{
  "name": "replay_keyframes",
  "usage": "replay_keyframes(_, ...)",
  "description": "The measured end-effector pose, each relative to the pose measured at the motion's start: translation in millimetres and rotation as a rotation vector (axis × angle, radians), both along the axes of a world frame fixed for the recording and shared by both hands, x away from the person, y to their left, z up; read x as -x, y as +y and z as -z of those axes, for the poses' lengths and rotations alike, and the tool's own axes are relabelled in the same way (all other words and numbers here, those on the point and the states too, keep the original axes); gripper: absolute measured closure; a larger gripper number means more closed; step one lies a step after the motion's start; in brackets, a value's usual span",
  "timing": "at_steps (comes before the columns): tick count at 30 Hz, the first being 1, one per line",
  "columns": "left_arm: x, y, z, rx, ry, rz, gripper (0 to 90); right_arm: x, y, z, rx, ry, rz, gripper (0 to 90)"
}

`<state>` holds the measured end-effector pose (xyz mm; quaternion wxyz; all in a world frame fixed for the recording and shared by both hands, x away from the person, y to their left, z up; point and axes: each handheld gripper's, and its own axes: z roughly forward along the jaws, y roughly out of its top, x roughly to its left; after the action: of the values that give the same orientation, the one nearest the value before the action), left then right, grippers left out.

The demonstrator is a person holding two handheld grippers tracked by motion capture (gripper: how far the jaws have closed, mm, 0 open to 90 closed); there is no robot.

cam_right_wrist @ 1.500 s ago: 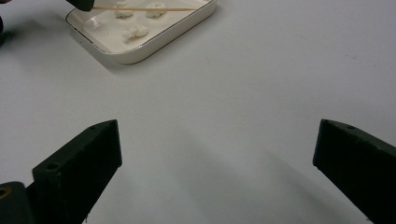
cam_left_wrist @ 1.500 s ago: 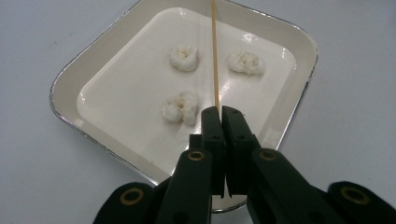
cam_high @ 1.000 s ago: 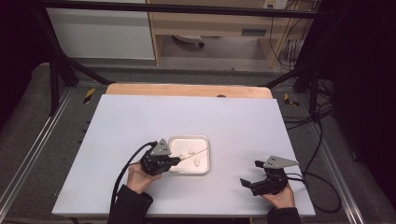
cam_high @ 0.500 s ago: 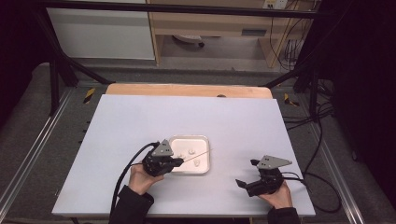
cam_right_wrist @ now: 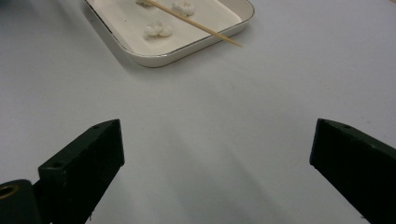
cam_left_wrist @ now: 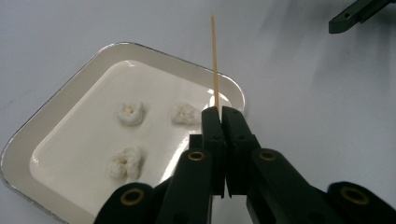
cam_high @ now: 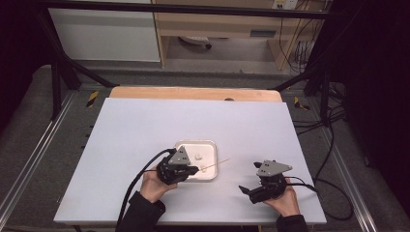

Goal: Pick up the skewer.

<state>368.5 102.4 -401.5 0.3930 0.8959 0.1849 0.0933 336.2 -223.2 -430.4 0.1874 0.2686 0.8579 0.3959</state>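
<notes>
Left gripper (cam_left_wrist: 219, 114) fingers pinched tight on skewer (cam_left_wrist: 215, 60) over tray (cam_left_wrist: 60, 100) rim on bench, right gripper (cam_right_wrist: 215, 140) wide open, empty: likely best to tip point down onto nearest white lump (cam_left_wrist: 185, 113), spear slowly.

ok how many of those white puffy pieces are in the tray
3, all lying inside the white tray: one toward its far left, one beside it, close to the skewer held by the left tool, and one nearer the camera. None look hidden.
</notes>
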Motion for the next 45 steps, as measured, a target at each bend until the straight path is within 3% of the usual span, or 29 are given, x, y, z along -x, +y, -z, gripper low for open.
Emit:
replay_keyframes(6, 2.6, -11.7, -4.3, -0.014, -0.007, 0.027, 88.5, 1.5, 8.2, -3.5, 0.050, -0.029, -0.022, 4.9)
replay_keyframes(14, 7.7, -25.1, -11.0, -0.034, -0.021, 0.061, 88.5, 5.3, 23.5, -8.9, 0.175, -0.116, -0.075, 9.2)
replay_keyframes(22, 12.6, -40.3, -16.4, -0.057, -0.034, 0.103, 88.5, 6.3, 32.5, -11.3, 0.257, -0.173, -0.121, 16.1)
replay_keyframes(29, 14.0, -51.4, -16.2, -0.077, -0.031, 0.126, 88.5, 10.3, 35.7, -13.8, 0.308, -0.246, -0.165, 30.5)
replay_keyframes(35, 15.0, -59.1, -15.5, -0.099, -0.030, 0.147, 88.5, 10.3, 37.3, -11.4, 0.359, -0.280, -0.210, 43.4)
replay_keyframes(45, 15.5, -66.2, -14.7, -0.113, -0.028, 0.164, 88.5, 10.7, 36.8, -6.1, 0.478, -0.354, -0.281, 65.4)
